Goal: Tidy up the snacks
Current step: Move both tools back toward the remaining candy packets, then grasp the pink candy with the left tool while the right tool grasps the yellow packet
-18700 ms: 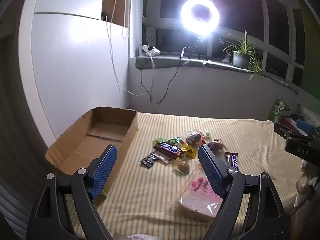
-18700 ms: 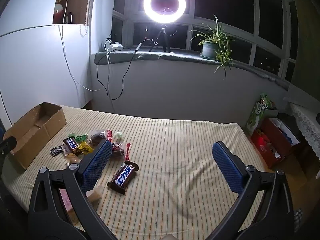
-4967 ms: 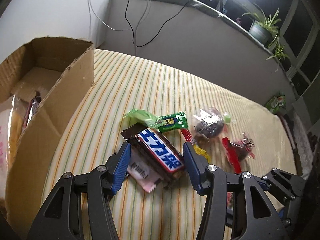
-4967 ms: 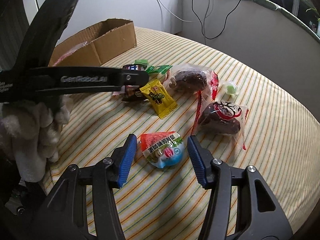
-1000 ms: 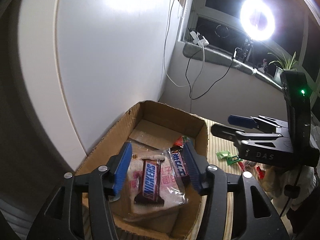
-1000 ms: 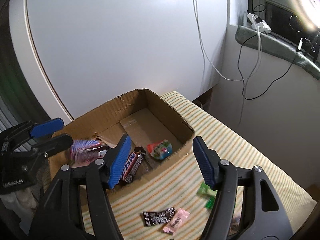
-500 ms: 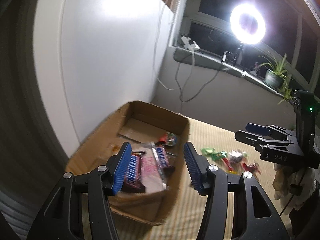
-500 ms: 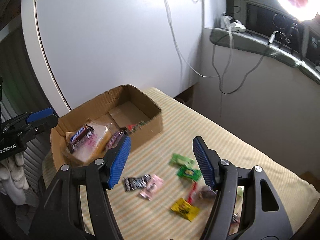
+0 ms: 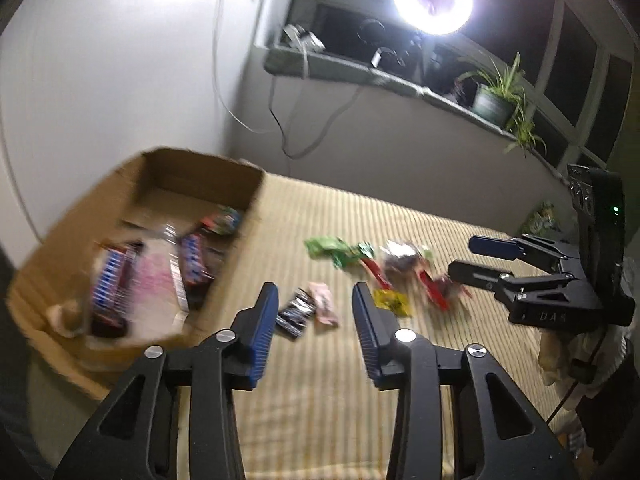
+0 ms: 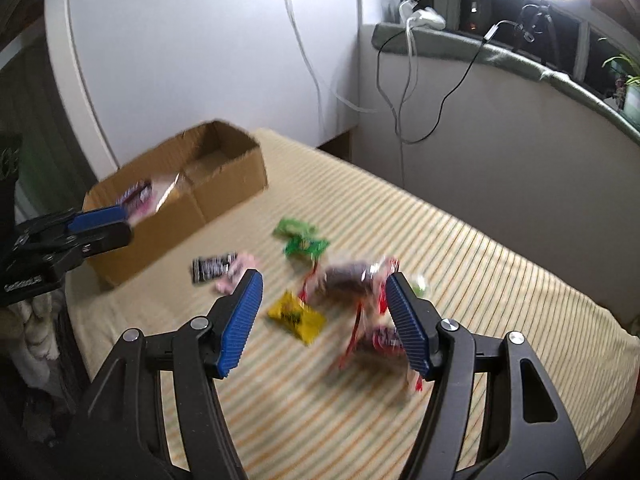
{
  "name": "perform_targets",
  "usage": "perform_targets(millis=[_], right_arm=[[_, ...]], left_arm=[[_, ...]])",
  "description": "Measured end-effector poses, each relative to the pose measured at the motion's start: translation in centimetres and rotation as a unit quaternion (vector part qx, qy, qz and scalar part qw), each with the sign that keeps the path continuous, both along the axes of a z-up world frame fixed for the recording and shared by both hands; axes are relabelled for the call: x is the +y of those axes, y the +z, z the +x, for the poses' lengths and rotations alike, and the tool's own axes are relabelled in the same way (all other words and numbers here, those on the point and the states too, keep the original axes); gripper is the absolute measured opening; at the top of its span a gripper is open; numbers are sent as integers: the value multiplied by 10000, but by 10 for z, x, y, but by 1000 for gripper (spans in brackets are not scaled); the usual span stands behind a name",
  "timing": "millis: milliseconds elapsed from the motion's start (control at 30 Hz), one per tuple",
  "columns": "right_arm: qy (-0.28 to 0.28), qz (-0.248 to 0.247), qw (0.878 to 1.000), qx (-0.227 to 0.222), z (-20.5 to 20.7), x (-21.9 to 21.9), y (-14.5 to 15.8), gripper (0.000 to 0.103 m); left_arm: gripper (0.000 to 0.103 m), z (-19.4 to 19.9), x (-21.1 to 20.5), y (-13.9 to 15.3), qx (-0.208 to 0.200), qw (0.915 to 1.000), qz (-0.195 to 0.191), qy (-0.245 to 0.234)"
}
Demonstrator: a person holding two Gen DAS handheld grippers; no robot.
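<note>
Both tongs hang spread and empty: left gripper (image 9: 314, 312) just right of the cardboard box (image 9: 240, 184), right gripper (image 10: 322, 306) farther right, above the yellow packet (image 10: 296, 316).

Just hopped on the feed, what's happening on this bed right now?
A person with two handheld grippers is sorting snacks into the cardboard box. Several bars and a pink packet already lie in it. Both the left gripper and the right gripper are open and empty, above the striped bedspread. Loose on the bedspread: a yellow packet, two green packets, a black wrapper, a pink one beside it, and clear red-trimmed bags.
</note>
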State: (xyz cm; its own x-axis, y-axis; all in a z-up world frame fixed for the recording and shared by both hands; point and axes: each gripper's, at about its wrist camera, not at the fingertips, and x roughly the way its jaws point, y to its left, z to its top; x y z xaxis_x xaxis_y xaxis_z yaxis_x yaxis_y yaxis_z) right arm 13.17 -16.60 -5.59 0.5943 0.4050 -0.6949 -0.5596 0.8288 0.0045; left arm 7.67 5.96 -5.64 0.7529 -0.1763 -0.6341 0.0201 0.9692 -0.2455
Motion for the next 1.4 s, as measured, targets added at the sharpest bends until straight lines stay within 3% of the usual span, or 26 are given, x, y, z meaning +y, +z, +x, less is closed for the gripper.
perform_targets(millis=[100, 267, 367, 700, 967, 1267, 1400], right_arm=[[218, -139, 9996, 99, -4, 2, -12, 55], [602, -376, 9971, 262, -5, 16, -35, 54], [709, -489, 9954, 418, 1, 24, -48, 42], [746, -781, 9928, 513, 20, 39, -70, 41], [789, -822, 9919, 565, 28, 44, -73, 41], [767, -812, 9921, 576, 30, 37, -73, 41], [832, -753, 9919, 588, 32, 42, -74, 41]], left_arm=[[31, 9, -12, -10, 146, 9998, -24, -149], [27, 29, -24, -31, 445, 9986, 14, -296], [27, 37, -24, -39, 568, 9979, 49, -308], [27, 57, -24, -52, 768, 9961, 171, -394], [27, 63, -36, -54, 821, 9934, 551, -574], [27, 64, -31, -62, 950, 9935, 414, -473], [27, 67, -34, -61, 979, 9923, 537, -529]])
